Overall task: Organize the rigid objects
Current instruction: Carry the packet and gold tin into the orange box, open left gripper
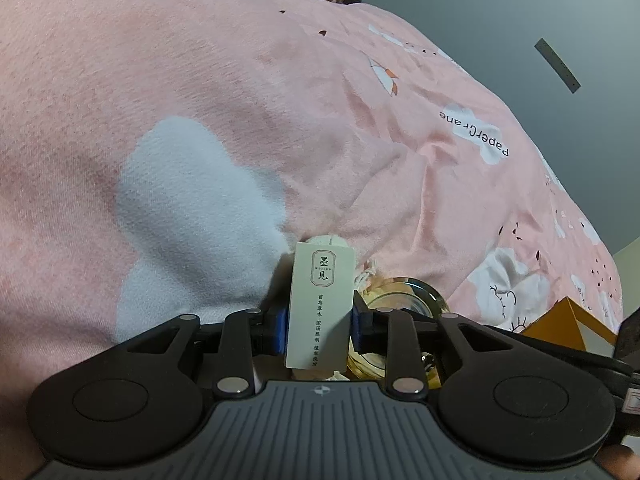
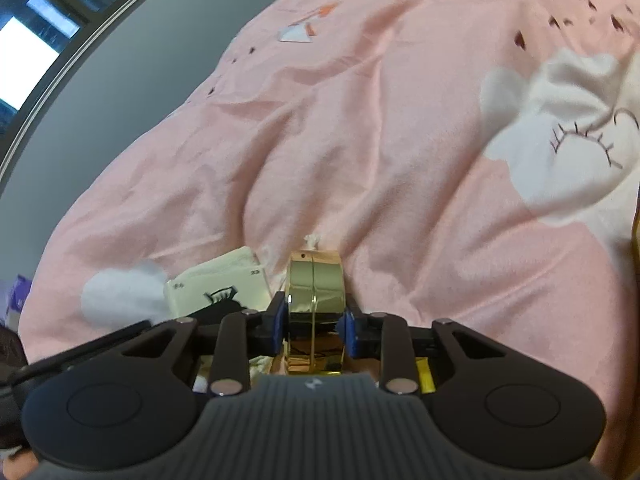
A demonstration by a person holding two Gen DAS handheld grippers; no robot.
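White box (image 1: 320, 308) clamped between left jaws

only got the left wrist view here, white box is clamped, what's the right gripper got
Observer: The right gripper is shut on a shiny gold cylinder, pads pressing its two sides.
Operator: anything sticking out of it
Observer: A tuft of white string shows just past its far end.
Operator: what's next to it on your side
Observer: A cream box with black print sits just to the cylinder's left in the right wrist view, over the pink bedding.
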